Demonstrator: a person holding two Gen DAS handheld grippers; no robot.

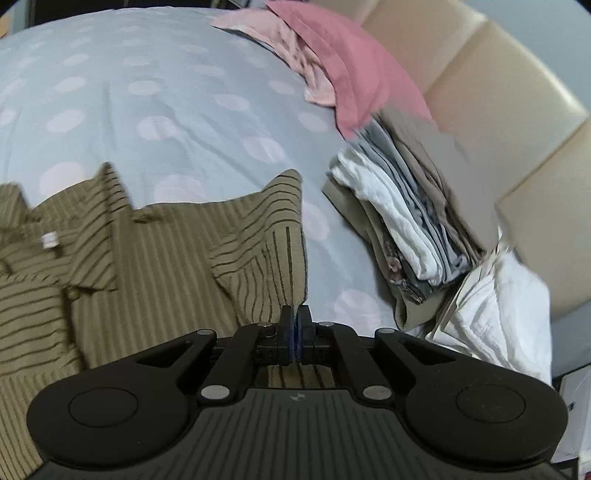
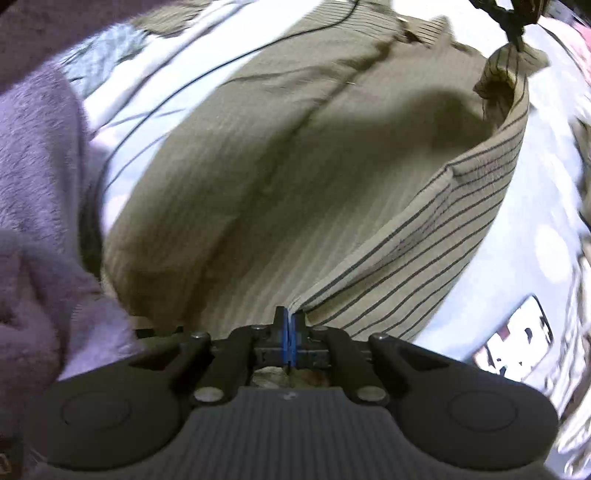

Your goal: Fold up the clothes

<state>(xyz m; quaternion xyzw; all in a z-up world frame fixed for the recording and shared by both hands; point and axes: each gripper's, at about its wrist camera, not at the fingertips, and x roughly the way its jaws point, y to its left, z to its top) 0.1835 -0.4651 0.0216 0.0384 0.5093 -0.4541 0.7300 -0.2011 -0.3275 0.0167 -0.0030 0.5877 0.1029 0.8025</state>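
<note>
An olive shirt with dark stripes (image 1: 155, 251) lies spread on the bed. My left gripper (image 1: 295, 314) is shut on the shirt's edge near a sleeve, and the cloth rises from the bed to its pads. In the right wrist view the same striped shirt (image 2: 280, 177) fills the middle. My right gripper (image 2: 288, 315) is shut on its near edge, and a lifted striped fold (image 2: 436, 236) curves from those pads up to the far top right. There the left gripper (image 2: 517, 26) pinches the cloth; it is dark and partly cut off by the frame.
The bed has a pale blue cover with pink dots (image 1: 155, 92). A stack of folded clothes (image 1: 399, 214) lies at the right by the beige padded headboard (image 1: 517, 122), with pink garments (image 1: 332, 62) behind and white cloth (image 1: 491, 310) in front. A fuzzy lilac sleeve (image 2: 33, 206) fills the left.
</note>
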